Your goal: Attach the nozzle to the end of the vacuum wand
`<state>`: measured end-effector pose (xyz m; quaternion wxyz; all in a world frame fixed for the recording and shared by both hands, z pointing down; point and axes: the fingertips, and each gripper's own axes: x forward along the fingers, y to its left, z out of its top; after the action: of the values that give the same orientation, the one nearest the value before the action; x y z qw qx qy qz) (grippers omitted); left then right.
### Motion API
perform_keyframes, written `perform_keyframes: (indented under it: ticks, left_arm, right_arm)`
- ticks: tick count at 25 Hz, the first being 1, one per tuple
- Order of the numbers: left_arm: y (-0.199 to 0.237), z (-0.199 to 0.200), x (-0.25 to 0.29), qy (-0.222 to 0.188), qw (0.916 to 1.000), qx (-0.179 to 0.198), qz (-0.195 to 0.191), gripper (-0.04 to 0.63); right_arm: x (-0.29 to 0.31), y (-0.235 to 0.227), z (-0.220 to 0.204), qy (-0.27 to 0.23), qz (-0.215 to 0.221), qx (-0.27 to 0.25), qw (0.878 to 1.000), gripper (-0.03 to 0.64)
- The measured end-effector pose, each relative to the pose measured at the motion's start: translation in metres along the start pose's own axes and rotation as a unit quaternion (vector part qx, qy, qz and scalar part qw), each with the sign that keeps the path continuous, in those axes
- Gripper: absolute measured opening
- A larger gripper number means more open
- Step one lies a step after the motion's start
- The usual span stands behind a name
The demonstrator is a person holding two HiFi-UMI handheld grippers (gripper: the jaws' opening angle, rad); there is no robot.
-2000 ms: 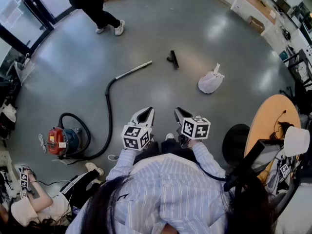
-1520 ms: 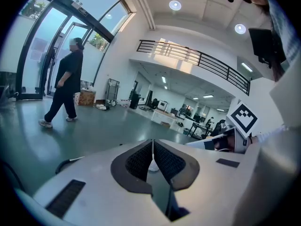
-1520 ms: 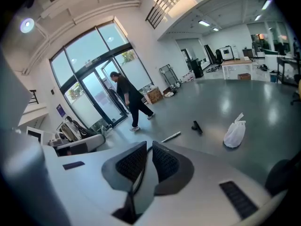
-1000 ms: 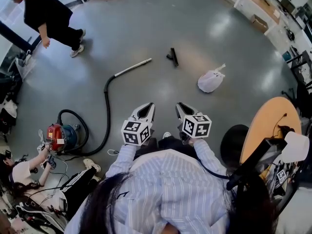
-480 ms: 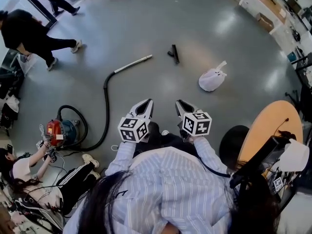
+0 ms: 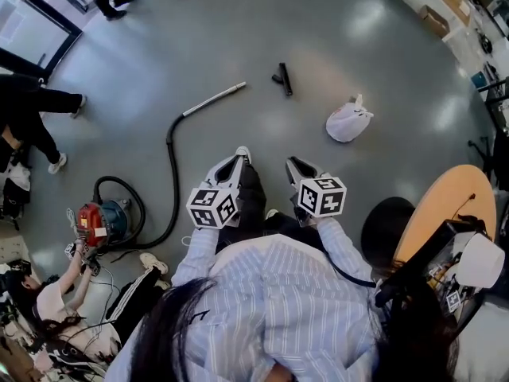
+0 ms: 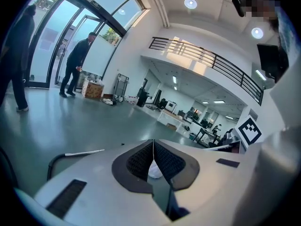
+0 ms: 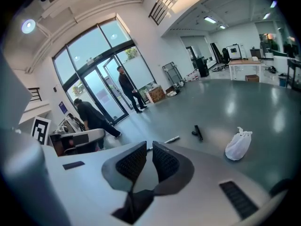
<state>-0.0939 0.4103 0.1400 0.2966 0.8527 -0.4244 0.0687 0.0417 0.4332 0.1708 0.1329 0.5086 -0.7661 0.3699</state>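
Observation:
The black nozzle (image 6: 282,78) lies on the grey floor, a short way right of the silver wand's (image 6: 215,99) free end. The wand runs back along a black hose (image 6: 171,173) to a red vacuum (image 6: 99,223). Both grippers are held out at waist height, well short of these parts. My left gripper (image 6: 237,157) is shut and empty, its pads meeting at the tips (image 7: 153,143), and the wand (image 7: 84,152) shows to its left. My right gripper (image 6: 293,164) is all but closed with only a thin slit, and it holds nothing (image 8: 146,147). Ahead of it lie the nozzle (image 8: 197,132) and the wand tip (image 8: 171,139).
A tied white bag (image 6: 347,122) lies right of the nozzle. A person sits on the floor by the vacuum (image 6: 48,301). Others stand or walk near the glass doors (image 8: 127,91). A round wooden table (image 6: 441,205) and a black stool (image 6: 386,233) stand at the right.
Both grippers have moved forward and a little down as the holder steps toward the wand; a shoe now shows between them. The walking people have shifted toward the left edge. Both jaws are unchanged.

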Motion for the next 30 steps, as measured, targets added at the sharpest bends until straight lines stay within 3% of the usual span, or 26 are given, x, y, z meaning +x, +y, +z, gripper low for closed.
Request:
perform_keyframes:
  ticks: [16, 23, 30]
  left_arm:
    - [0.165, 0.124, 0.148, 0.057, 0.9968, 0.021, -0.053, 0.008]
    - [0.193, 0.145, 0.207, 0.08, 0.9952, 0.008, -0.056, 0.008]
    - [0.191, 0.157, 0.265, 0.094, 0.9948, -0.021, -0.032, 0.008]
  right_arm:
    - [0.177, -0.027, 0.154, -0.002, -0.053, 0.03, 0.998, 0.044]
    - [0.215, -0.069, 0.197, 0.017, -0.079, 0.026, 0.996, 0.044]
    - [0.236, -0.125, 0.23, 0.049, -0.073, 0.015, 0.996, 0.044]
